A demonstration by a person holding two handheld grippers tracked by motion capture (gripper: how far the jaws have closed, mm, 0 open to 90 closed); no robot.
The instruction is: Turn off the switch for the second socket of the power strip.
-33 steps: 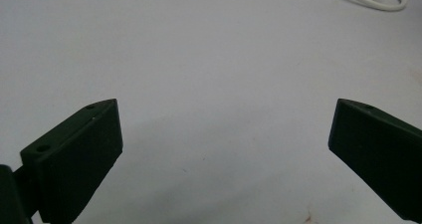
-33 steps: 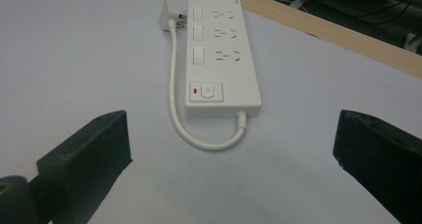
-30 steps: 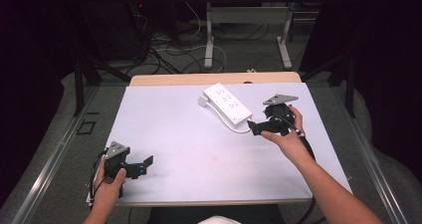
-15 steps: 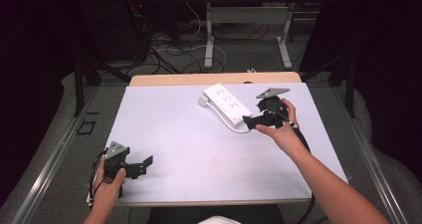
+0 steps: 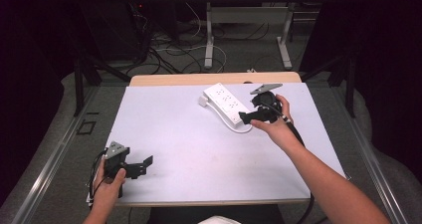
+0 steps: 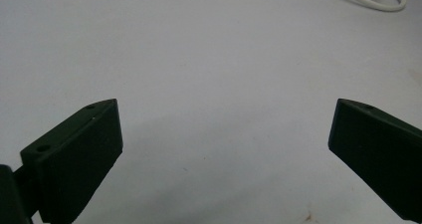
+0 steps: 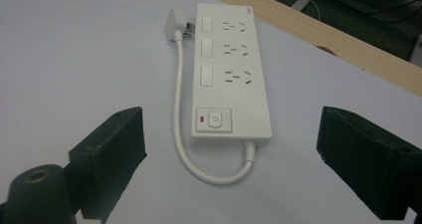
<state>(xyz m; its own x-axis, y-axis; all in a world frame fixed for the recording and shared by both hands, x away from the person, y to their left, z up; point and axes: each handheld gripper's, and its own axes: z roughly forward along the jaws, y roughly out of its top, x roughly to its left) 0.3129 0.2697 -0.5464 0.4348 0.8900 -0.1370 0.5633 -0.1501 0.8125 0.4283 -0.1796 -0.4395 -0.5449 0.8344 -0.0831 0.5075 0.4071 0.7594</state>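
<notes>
At the lower left of the high view I hold my left tool (image 5: pixel 141 165) low over the pale grey surface (image 5: pixel 189 149), jaws wide apart on nothing. Up and right of centre, my right tool (image 5: pixel 247 116), jaws also spread and empty, faces the switch end of the white three-outlet plastic power strip (image 7: pixel 230 72). I'd judge a grasp comes next, so I should centre the jaws across its body, clear of the looped white cord (image 7: pixel 209 171).

A pale grey rectangular surface (image 5: pixel 169 134) with a light wooden far edge stands on a grey carpeted floor (image 5: pixel 59 149). Beyond that surface, tangled dark cables (image 5: pixel 164 45) lie near a second table's white metal legs (image 5: pixel 209 40). Both sides are dark.
</notes>
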